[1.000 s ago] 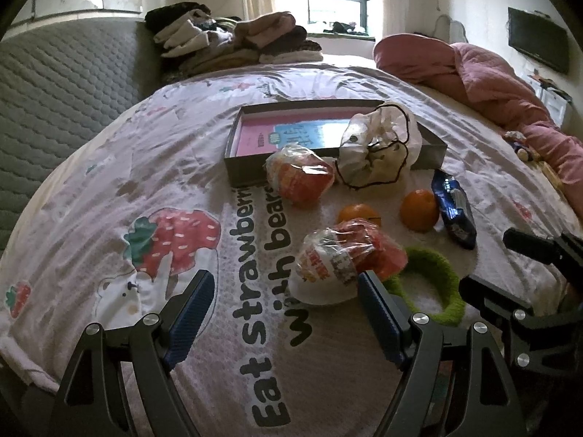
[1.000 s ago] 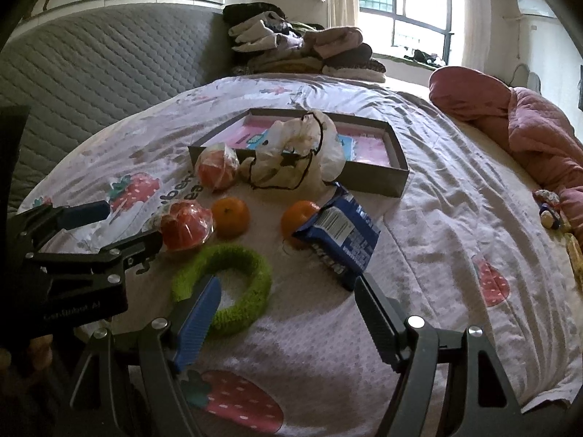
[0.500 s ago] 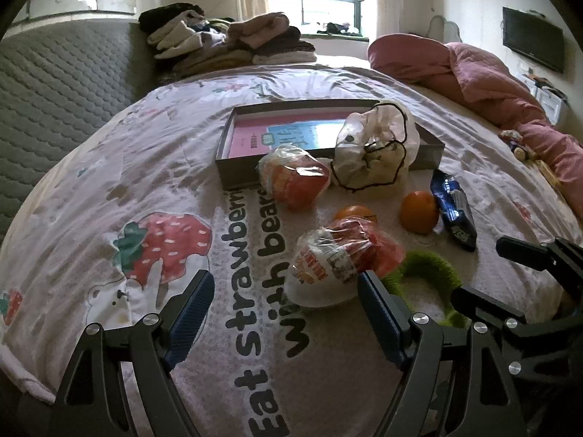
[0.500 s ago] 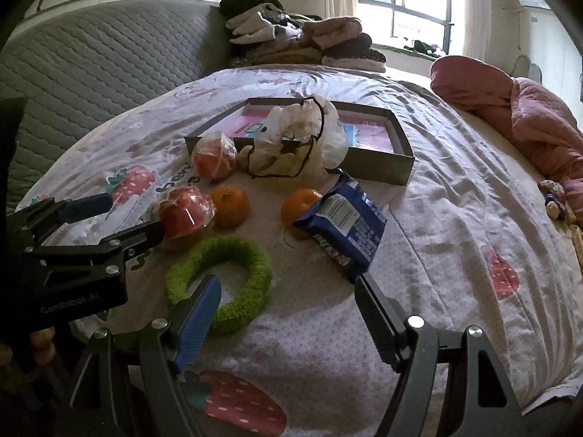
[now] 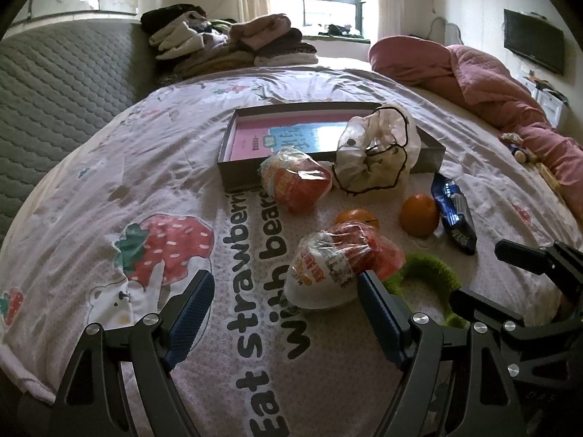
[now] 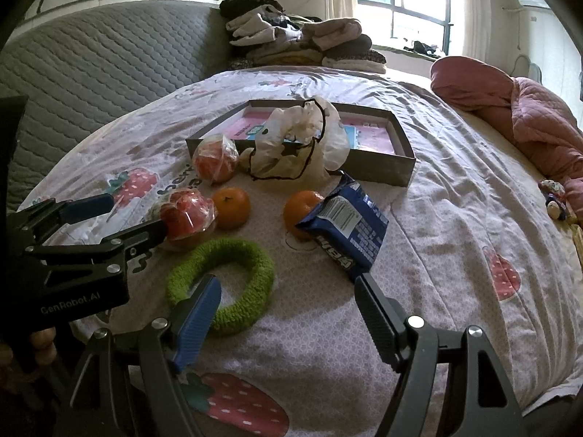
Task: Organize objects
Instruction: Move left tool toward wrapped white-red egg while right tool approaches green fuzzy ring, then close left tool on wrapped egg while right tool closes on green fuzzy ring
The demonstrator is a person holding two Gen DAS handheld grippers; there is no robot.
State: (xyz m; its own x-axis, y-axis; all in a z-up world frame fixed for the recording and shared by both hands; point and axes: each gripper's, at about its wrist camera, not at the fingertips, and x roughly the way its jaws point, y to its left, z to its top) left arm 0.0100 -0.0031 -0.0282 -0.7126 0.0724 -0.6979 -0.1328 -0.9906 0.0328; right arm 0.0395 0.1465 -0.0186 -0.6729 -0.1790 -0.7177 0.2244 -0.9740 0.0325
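On the bed a shallow grey box (image 5: 233, 178) (image 6: 382, 167) holds a pink and blue book. In front of it lie two plastic-wrapped red and white snacks (image 5: 339, 266) (image 5: 297, 184), two oranges (image 5: 419, 213) (image 6: 231, 205), a blue snack packet (image 5: 453, 215) (image 6: 346, 224), a white drawstring bag (image 5: 375, 156) (image 6: 298, 145) and a green fuzzy ring (image 5: 430, 273) (image 6: 222, 284). My left gripper (image 5: 282, 313) (image 6: 120, 215) is open, its right finger beside the nearer wrapped snack (image 6: 186, 213). My right gripper (image 6: 288, 313) (image 5: 484, 273) is open above the ring.
Folded clothes (image 5: 226, 43) are stacked at the head of the bed by a grey quilted headboard (image 5: 54, 91). A pink quilt (image 5: 492, 83) is bunched along the right side, with small toys (image 6: 555, 200) near it. The strawberry-print sheet (image 5: 164, 240) spreads to the left.
Both grippers have edged forward toward the objects. The nearer wrapped snack now sits closer to my left gripper's right finger. Nothing has been grasped.
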